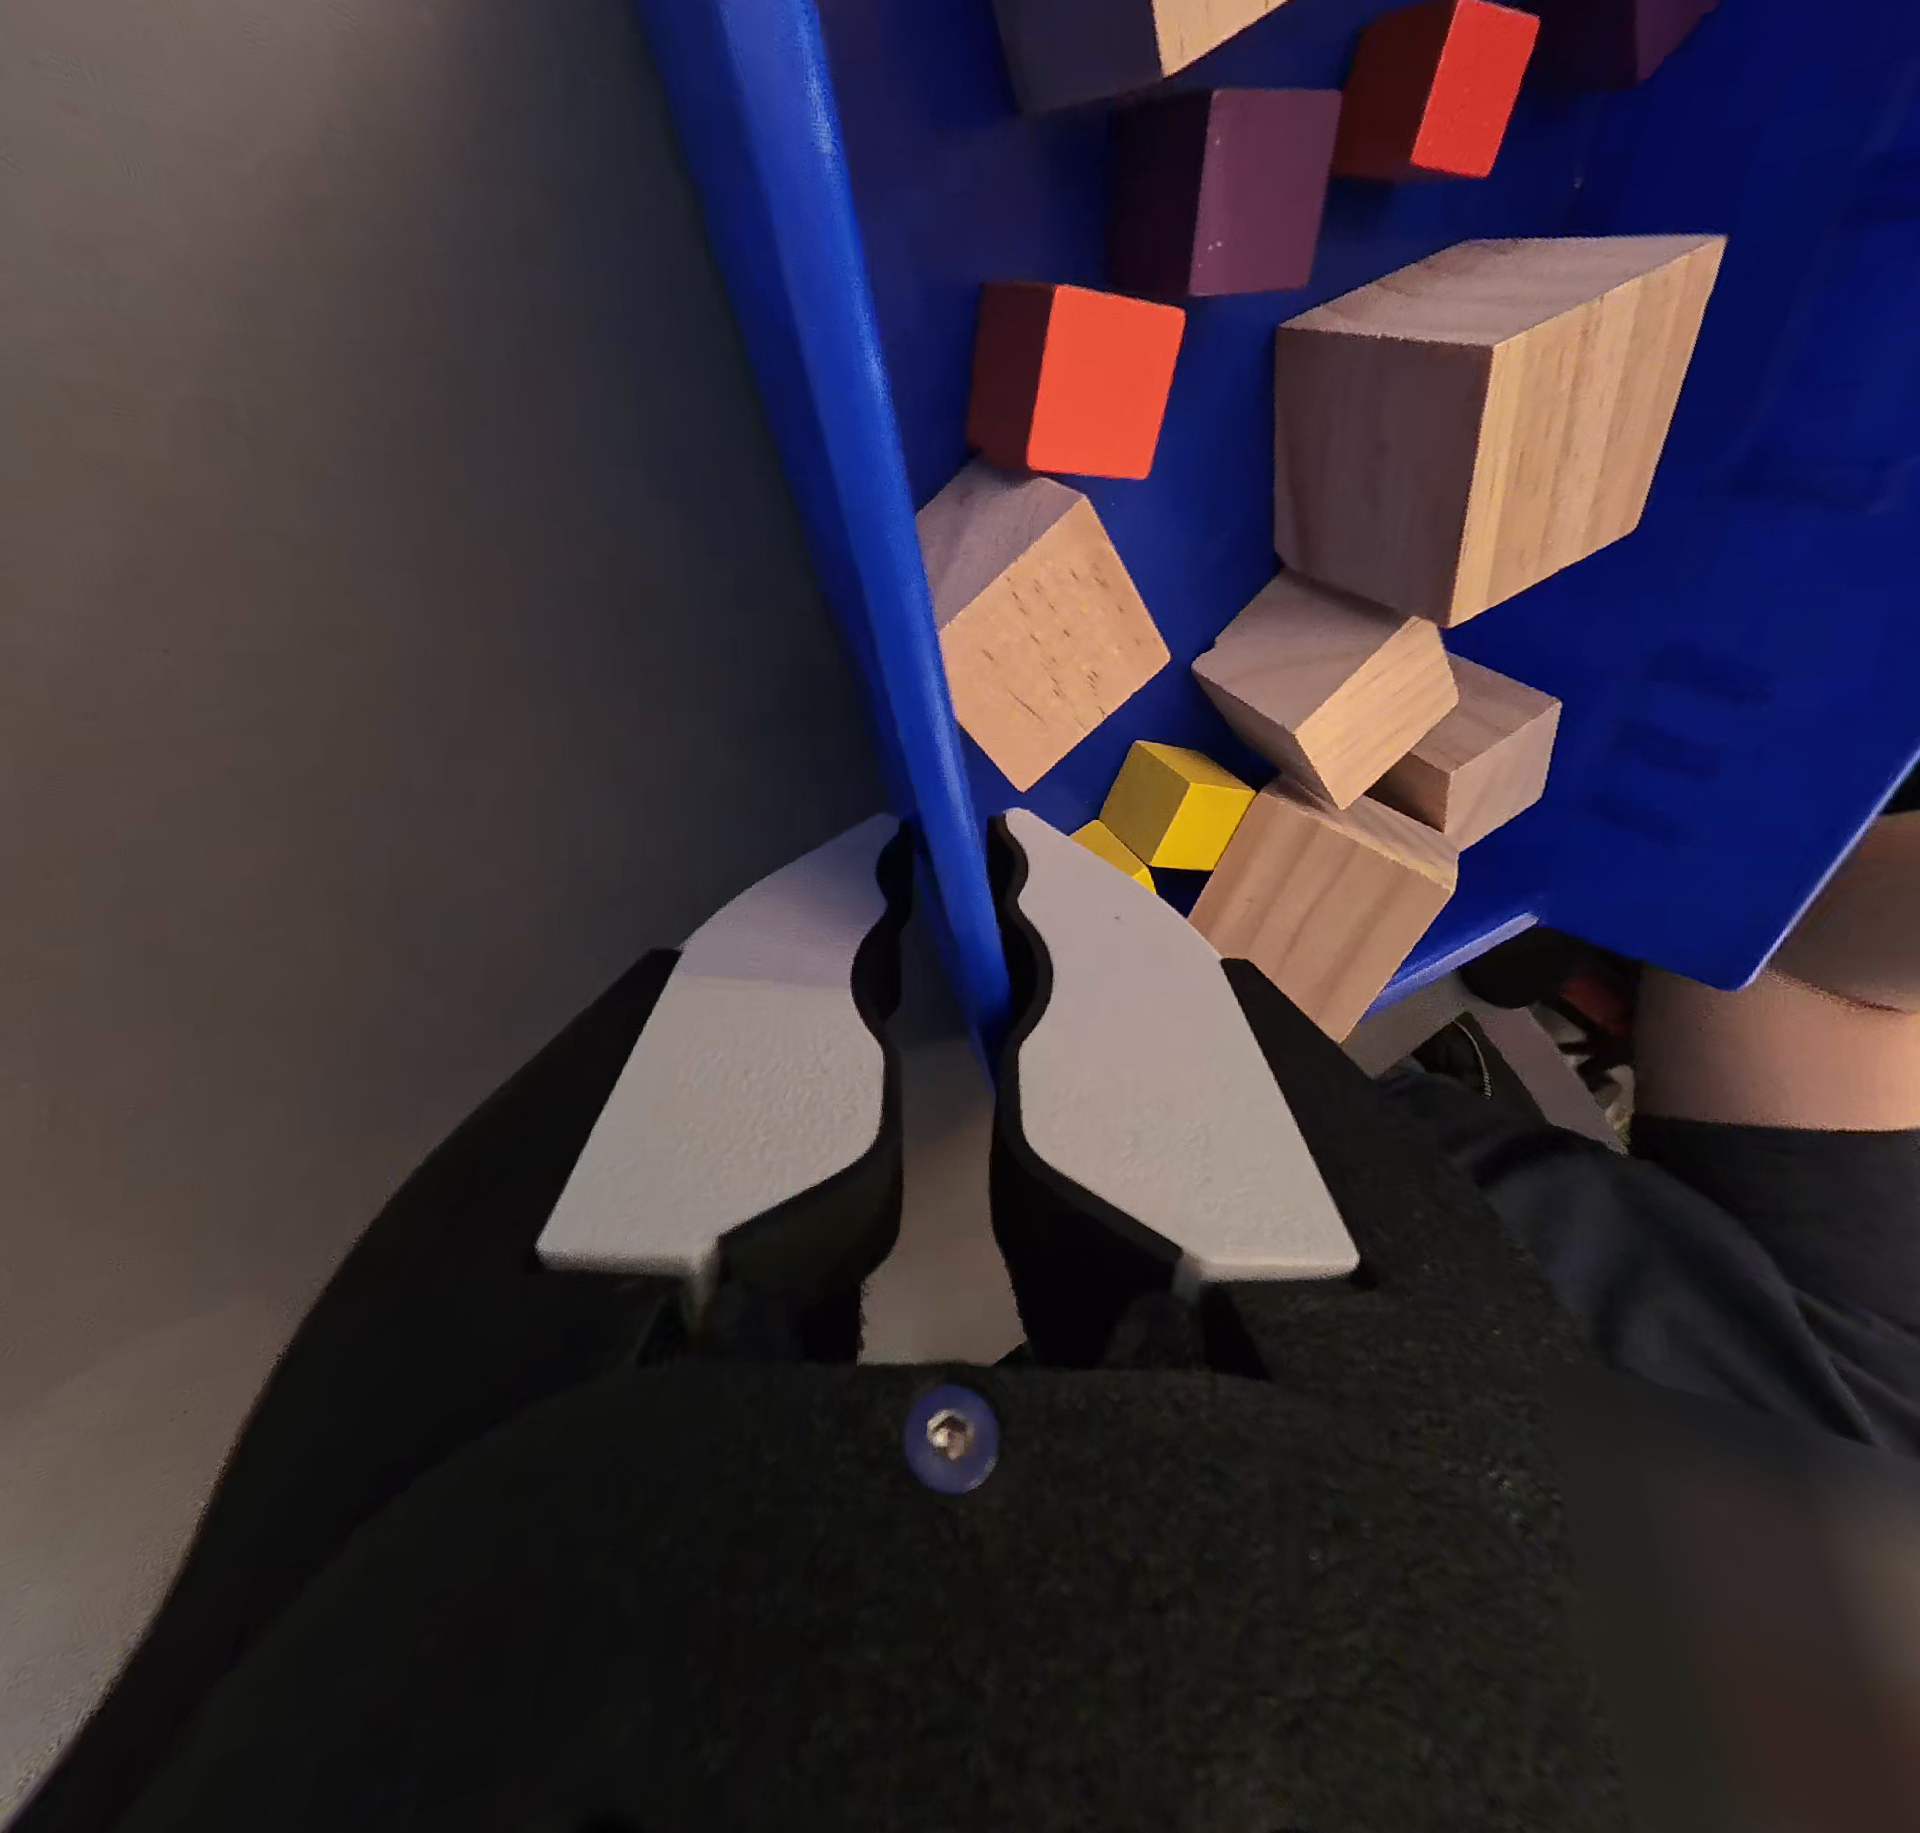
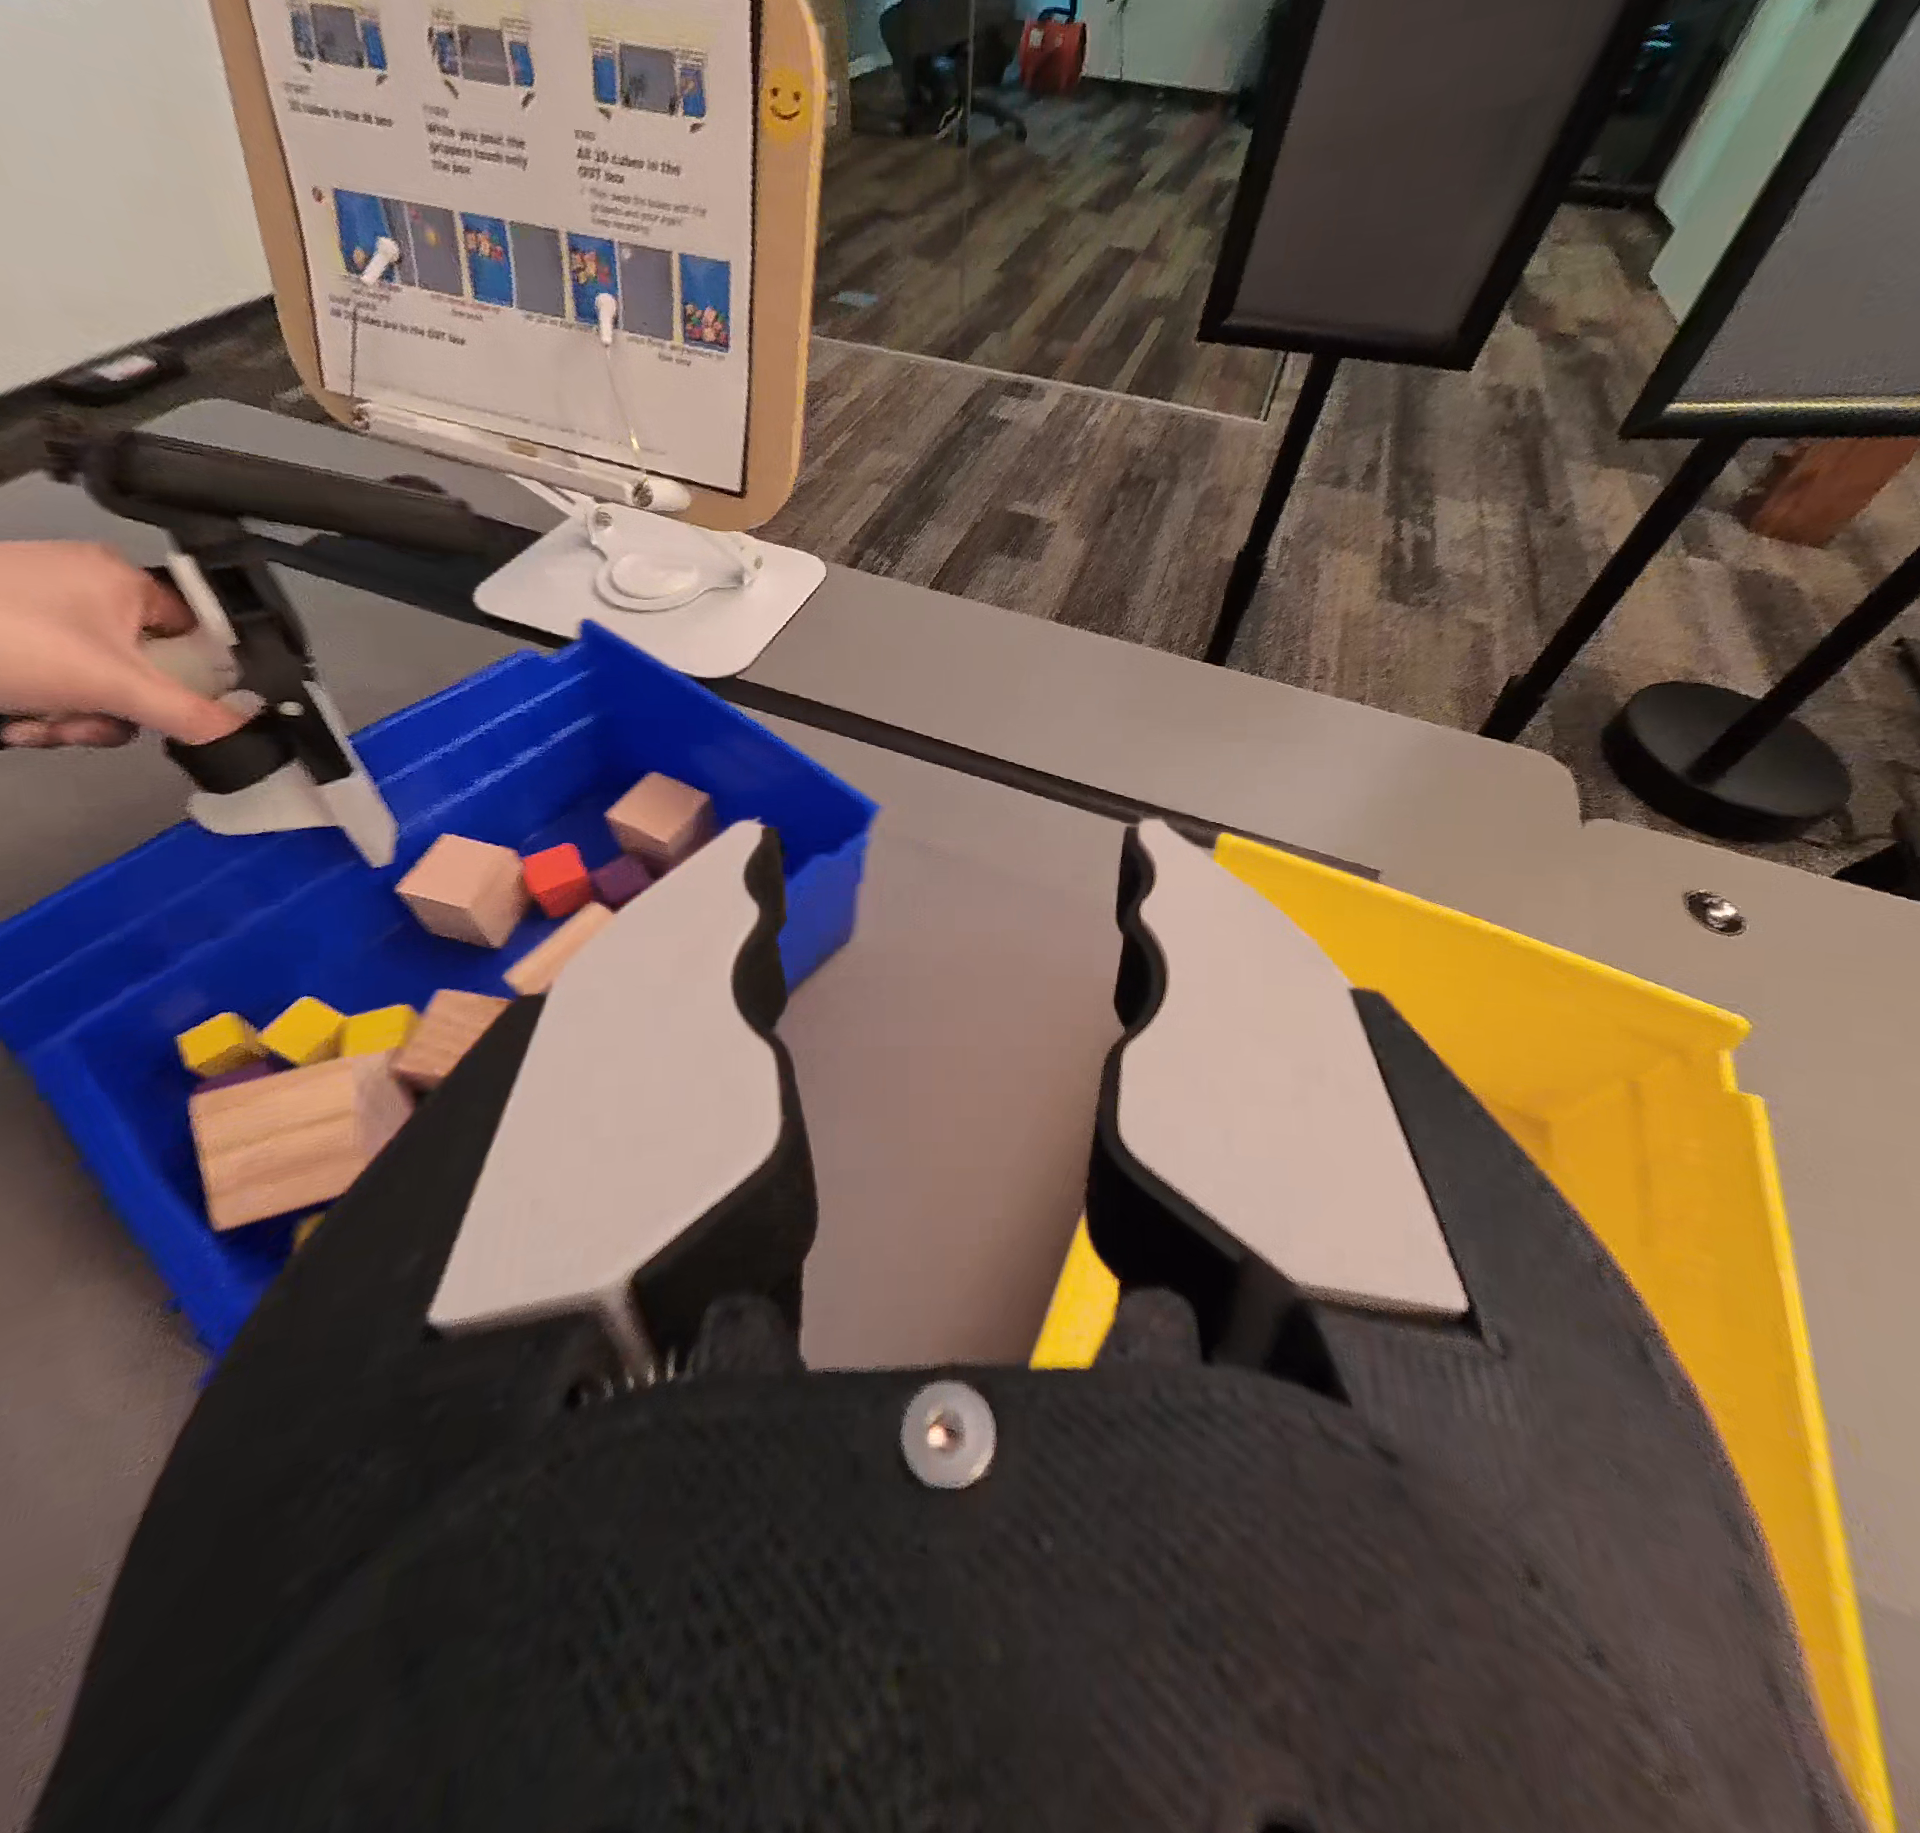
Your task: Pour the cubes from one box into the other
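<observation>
While the left gripper (image 1: 951,848) clamps the wall of the blue box (image 1: 1766,640), the cubes (image 1: 1486,412) lie loose inside: wooden, red, purple and yellow. In the right wrist view the blue box looks tipped, its far side raised off the table (image 2: 1039,734). The right gripper (image 2: 945,848) hangs unclenched and empty between the blue box and the yellow box (image 2: 1621,1139), which appears empty. To pour well, judge that the grip must stay firm on the thin wall, the lift slow, and the low edge brought over the yellow box before tilting further. The right gripper could steady either box. A quick tilt risks cubes bouncing out.
</observation>
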Tool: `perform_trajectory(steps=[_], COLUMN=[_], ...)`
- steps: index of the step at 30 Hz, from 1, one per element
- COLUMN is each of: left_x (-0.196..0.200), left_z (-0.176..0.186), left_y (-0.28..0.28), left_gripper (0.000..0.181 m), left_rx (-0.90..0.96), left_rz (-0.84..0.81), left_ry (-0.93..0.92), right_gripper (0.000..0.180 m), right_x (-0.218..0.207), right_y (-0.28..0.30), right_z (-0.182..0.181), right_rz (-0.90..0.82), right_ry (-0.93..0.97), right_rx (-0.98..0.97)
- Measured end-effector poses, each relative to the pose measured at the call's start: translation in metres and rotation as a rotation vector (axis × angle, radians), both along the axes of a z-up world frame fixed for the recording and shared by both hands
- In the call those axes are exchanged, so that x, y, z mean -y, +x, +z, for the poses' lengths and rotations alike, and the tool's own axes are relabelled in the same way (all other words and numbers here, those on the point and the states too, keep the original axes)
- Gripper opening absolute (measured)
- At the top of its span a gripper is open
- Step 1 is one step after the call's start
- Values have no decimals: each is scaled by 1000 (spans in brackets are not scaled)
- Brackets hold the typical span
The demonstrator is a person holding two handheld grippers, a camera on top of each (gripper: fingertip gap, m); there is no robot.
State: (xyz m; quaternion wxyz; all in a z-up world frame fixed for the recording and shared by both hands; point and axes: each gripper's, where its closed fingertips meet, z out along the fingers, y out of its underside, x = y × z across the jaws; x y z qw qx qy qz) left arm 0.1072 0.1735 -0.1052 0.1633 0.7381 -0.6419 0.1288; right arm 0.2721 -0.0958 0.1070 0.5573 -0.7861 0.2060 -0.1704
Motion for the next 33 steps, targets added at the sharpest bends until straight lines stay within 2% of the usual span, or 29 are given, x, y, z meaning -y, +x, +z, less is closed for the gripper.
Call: perform_trajectory(steps=[4, 10, 15, 22, 24, 25, 27, 29, 33], left_x=[-32, -99, -159, -225, -237, -242, -253, -263, -281], left_z=[1, 2, 3, 4, 4, 4, 4, 5, 5], left_y=[-32, -90, -136, -186, -199, -206, -219, -230, -251], left_gripper=[14, 12, 10, 9, 9, 9, 9, 9, 9], left_rx=[-5, -12, 15, 60, 64, 65, 64, 68, 81], left_rz=[58, 129, 235, 342, 375, 389, 413, 431, 465], left_ry=[-7, 37, 82, 154, 153, 150, 156, 167, 172], right_gripper=[58, 58, 58, 59, 57, 45, 8, 4, 4], right_x=[21, 91, 154, 216, 219, 217, 207, 203, 188], right_y=[35, 93, 135, 174, 173, 169, 158, 157, 142], right_z=[-31, -84, -125, -170, -191, -201, -215, -216, -215], right_rz=[-88, -248, -392, -511, -483, -449, -372, -379, -378], right_ry=[-116, -388, -589, -785, -767, -740, -671, -613, -648], right_rx=[31, 17, -79, -233, -367, -452, -603, -658, -674])
